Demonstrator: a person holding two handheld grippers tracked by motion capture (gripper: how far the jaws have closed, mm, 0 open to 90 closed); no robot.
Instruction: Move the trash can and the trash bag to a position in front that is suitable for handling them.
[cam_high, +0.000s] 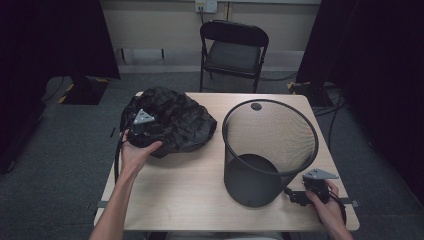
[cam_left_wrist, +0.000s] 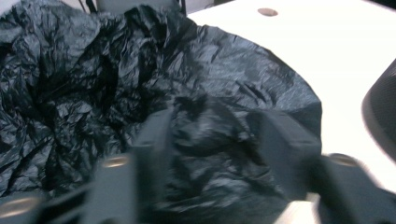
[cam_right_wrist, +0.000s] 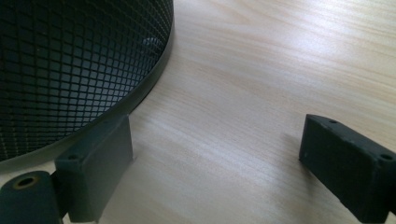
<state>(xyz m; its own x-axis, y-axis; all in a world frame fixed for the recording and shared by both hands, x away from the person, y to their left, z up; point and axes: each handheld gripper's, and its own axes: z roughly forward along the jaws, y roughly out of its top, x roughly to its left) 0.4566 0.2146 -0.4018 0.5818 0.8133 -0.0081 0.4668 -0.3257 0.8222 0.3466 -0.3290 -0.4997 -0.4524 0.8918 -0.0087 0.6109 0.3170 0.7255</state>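
A: Left gripper (cam_left_wrist: 212, 140) — state?

B: Jaws part-way closed, a fold of the black plastic bag (cam_high: 172, 117) bunched between them, pads pressing the film on both sides. It has the bag.

A: Bag location?

B: Crumpled heap on the far left part of the wooden table (cam_high: 185, 185), well apart from the mesh bin (cam_high: 270, 145).

A: Right gripper (cam_right_wrist: 215, 154)?

B: Jaws spread wide, nothing between them, bare tabletop in the gap. One jaw sits against the bin's base rim. Seen from above, this gripper lies low at the near right corner, just beside the bin.

A: Bin?

B: Upright, right of centre.
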